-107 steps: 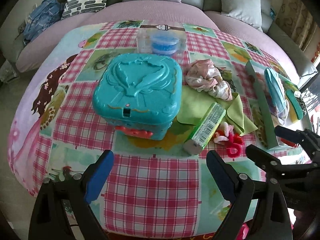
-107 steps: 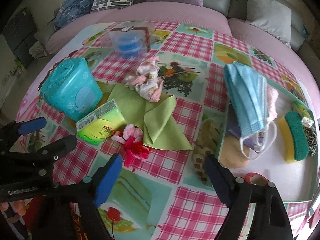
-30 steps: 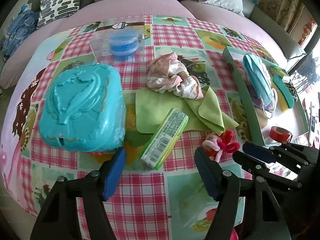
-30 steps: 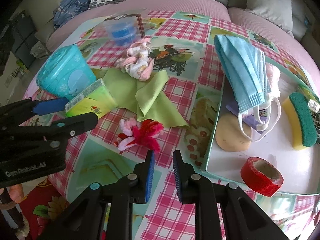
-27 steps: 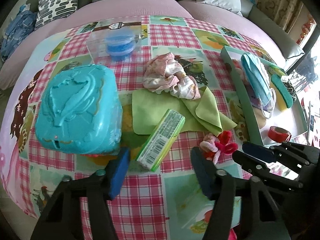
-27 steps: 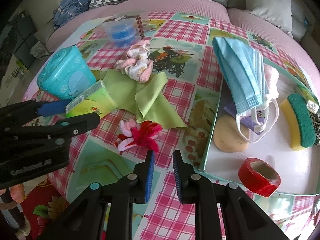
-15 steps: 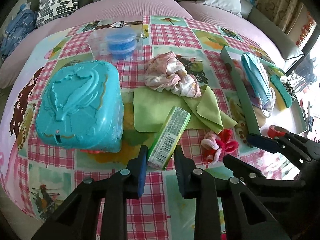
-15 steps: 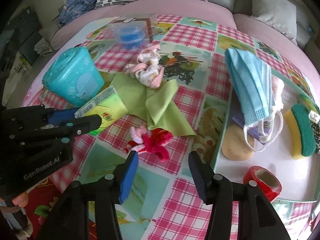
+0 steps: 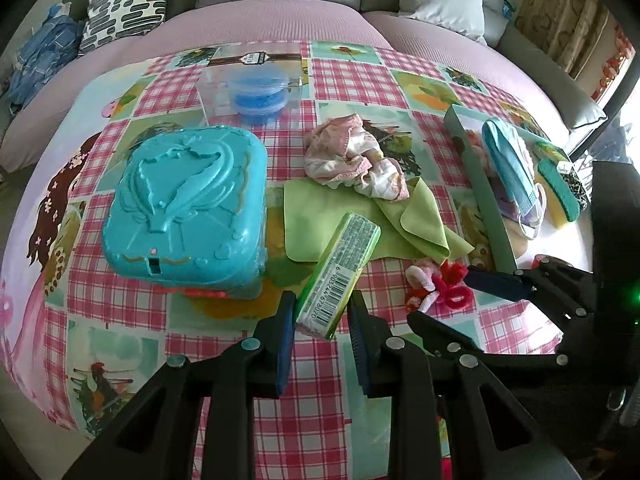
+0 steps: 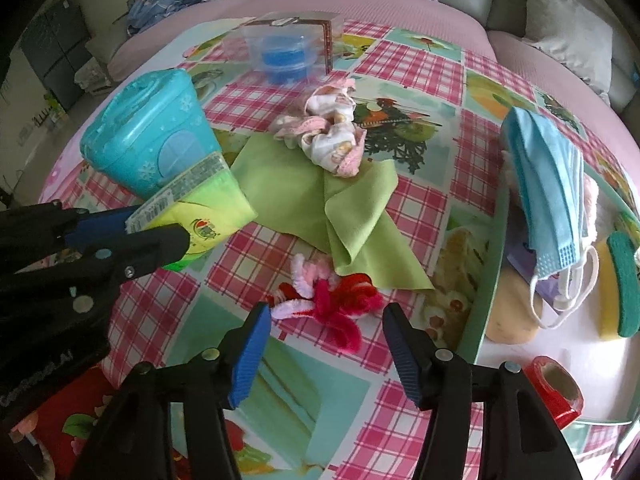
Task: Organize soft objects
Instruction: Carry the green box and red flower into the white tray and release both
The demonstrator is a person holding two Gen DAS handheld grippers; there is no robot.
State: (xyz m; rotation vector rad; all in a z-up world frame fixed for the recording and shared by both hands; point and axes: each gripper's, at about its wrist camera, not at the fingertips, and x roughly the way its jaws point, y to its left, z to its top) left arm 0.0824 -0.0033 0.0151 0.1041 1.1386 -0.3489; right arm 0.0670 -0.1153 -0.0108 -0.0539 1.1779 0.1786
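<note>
My left gripper (image 9: 320,308) is shut on the near end of a green tissue pack (image 9: 344,264), whose far end lies on a green cloth (image 9: 360,208). A crumpled pink-and-white garment (image 9: 352,156) sits on the cloth's far edge. My right gripper (image 10: 328,314) hangs over a pink and red pipe-cleaner bundle (image 10: 328,300). Its jaws are opening and the bundle lies between the fingertips, untouched. In the right wrist view the left gripper (image 10: 158,226) is seen clamping the tissue pack (image 10: 200,208) from both sides.
A teal plastic case (image 9: 184,200) stands left of the pack. A clear box with a blue tub (image 9: 256,84) is at the back. The green-rimmed tray (image 10: 486,280) on the right holds a blue mask (image 10: 548,184), a sponge (image 10: 622,280) and a red tape roll (image 10: 556,388).
The left jaws came together around the tissue pack's near end. The right jaws went from shut to wide apart and shifted left, over the pipe-cleaner bundle.
</note>
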